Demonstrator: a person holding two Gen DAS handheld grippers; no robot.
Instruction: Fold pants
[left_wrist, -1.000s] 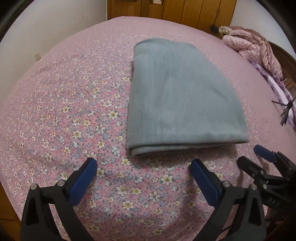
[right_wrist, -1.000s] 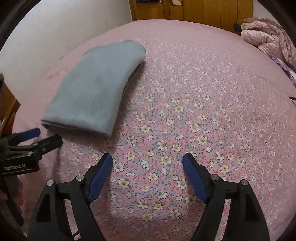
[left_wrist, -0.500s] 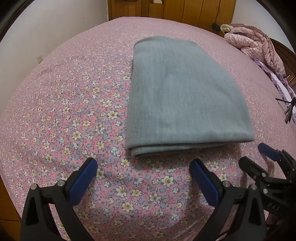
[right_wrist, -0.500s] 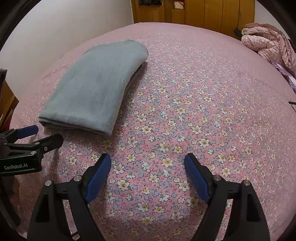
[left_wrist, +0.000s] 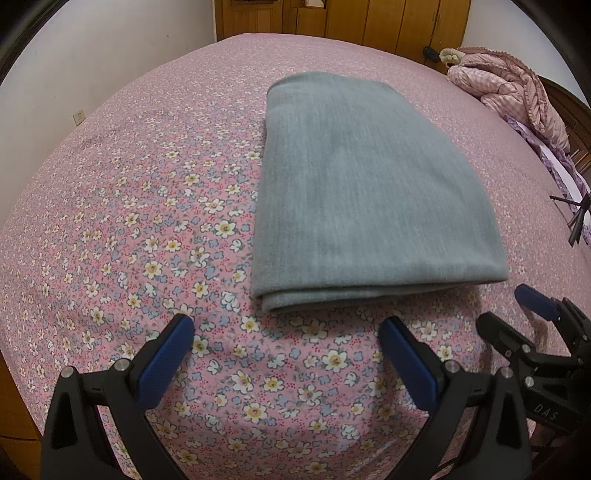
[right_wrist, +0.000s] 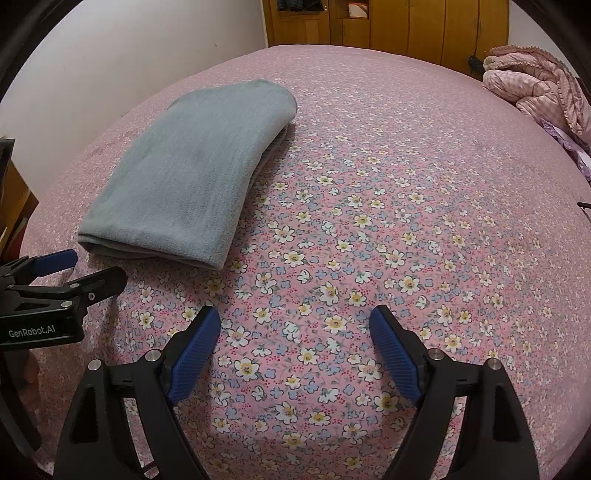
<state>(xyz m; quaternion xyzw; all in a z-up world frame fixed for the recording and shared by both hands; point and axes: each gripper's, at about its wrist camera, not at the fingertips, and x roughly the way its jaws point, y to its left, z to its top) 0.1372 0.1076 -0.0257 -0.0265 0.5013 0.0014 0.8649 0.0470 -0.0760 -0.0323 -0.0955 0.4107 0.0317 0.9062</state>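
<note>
Two tongs: both mine, both spread wide, gripping nothing.
Left view, pants: grey pants (left_wrist: 365, 192) lie folded flat on the bed (left_wrist: 122, 206), just beyond my left tongs (left_wrist: 286, 345).
Left view, risk: I judge a snagged near edge would peel the layers apart.
Right view, tongs: my right tongs (right_wrist: 295, 341) hang over bare floral sheet, pants well to their left.
Right view, texture: soft, matte, rounded folds; the sheet could bunch.

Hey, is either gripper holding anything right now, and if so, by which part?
Nothing is held. The left gripper and right gripper are both open over the floral bedsheet, clear of the folded grey-blue pants.
</note>
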